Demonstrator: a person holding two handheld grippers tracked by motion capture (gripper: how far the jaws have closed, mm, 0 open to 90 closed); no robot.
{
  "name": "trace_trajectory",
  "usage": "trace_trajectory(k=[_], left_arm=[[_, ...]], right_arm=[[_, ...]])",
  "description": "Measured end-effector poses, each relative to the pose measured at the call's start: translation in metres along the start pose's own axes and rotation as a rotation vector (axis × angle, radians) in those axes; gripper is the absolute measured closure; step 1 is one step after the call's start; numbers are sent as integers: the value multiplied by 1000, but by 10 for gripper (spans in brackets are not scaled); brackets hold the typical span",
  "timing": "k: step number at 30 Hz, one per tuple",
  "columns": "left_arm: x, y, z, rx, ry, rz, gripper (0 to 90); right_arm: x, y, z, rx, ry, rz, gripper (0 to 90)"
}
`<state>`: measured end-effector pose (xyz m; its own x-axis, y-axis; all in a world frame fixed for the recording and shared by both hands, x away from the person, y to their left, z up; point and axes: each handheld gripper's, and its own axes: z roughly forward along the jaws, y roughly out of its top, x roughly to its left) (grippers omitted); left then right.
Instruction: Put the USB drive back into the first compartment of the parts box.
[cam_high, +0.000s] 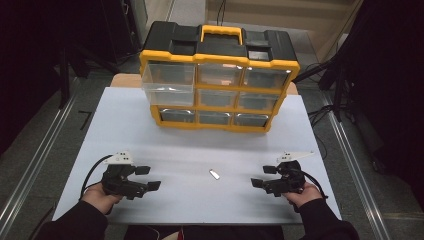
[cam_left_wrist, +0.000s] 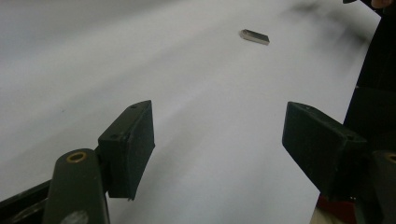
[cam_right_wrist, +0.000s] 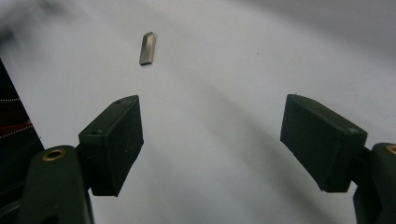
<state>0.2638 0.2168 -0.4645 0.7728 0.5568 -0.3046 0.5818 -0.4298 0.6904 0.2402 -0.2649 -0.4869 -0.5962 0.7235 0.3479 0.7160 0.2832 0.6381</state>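
A small flat silver metal piece (cam_high: 214, 174) lies on the white table (cam_high: 200, 145), between my two grippers. My left gripper (cam_high: 148, 178) rests near the front left, open and holding nothing. On the front right my right gripper (cam_high: 263, 176) is open too, its jaws wide apart. The left gripper view has the metal piece (cam_left_wrist: 255, 36) far ahead, beyond its spread fingers (cam_left_wrist: 128, 147). Ahead and left of the right gripper's fingers (cam_right_wrist: 114, 142) lies the same piece (cam_right_wrist: 147, 48). A yellow and black organizer (cam_high: 218, 75) with clear drawers stands at the back; its top-left drawer (cam_high: 167, 82) is pulled out.
The front edge of the table (cam_high: 200, 220) runs just behind the person's hands. Metal floor rails (cam_high: 35, 165) run along both sides of the table. Cables and dark stands are beside the organizer at the right (cam_high: 330, 75).
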Motion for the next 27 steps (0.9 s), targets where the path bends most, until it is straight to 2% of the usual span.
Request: trace_trajectory(k=[2, 5, 7, 8, 10, 12, 14, 15, 16, 17, 18, 23, 24, 25, 27], left_arm=[[0, 0, 0, -1, 8, 3, 266], [-2, -1, -2, -20, -8, 20, 266], [-2, -1, -2, -23, -5, 24, 243], [-1, -1, -2, -19, -9, 19, 243], [0, 0, -1, -9, 2, 16, 202], [0, 0, 0, -8, -5, 14, 147], [1, 0, 0, -4, -3, 10, 136], [1, 0, 1, -7, -12, 15, 112], [1, 0, 1, -7, -12, 15, 97], [0, 0, 1, -12, -10, 21, 97], [0, 0, 1, -13, -8, 22, 97], [-1, 1, 1, -21, -13, 33, 103], [-1, 1, 1, -21, -8, 39, 103], [-2, 0, 1, -19, 0, 40, 144], [-1, 1, 1, -3, 13, 37, 148]], right_arm=[[0, 2, 0, 15, -9, 0, 188], [-3, 5, -1, 26, 16, 5, 190], [-5, 11, -2, 25, 2, 20, 202], [-5, 13, -2, 23, -8, 20, 202], [-4, 21, -4, 2, -13, 0, 201], [-3, 26, -5, -16, -23, -5, 192], [-2, 28, -4, -24, -24, -13, 171], [0, 30, -2, -43, -6, -19, 34], [1, 30, -1, -56, 1, 11, 0], [1, 31, 1, -59, 19, 36, 0], [1, 32, 2, -51, 32, 43, 0], [6, 38, 8, -27, 35, 11, 0], [7, 40, 9, -27, 33, 5, 0], [10, 45, 12, -17, 13, -9, 0], [11, 46, 13, -14, 10, -10, 0]])
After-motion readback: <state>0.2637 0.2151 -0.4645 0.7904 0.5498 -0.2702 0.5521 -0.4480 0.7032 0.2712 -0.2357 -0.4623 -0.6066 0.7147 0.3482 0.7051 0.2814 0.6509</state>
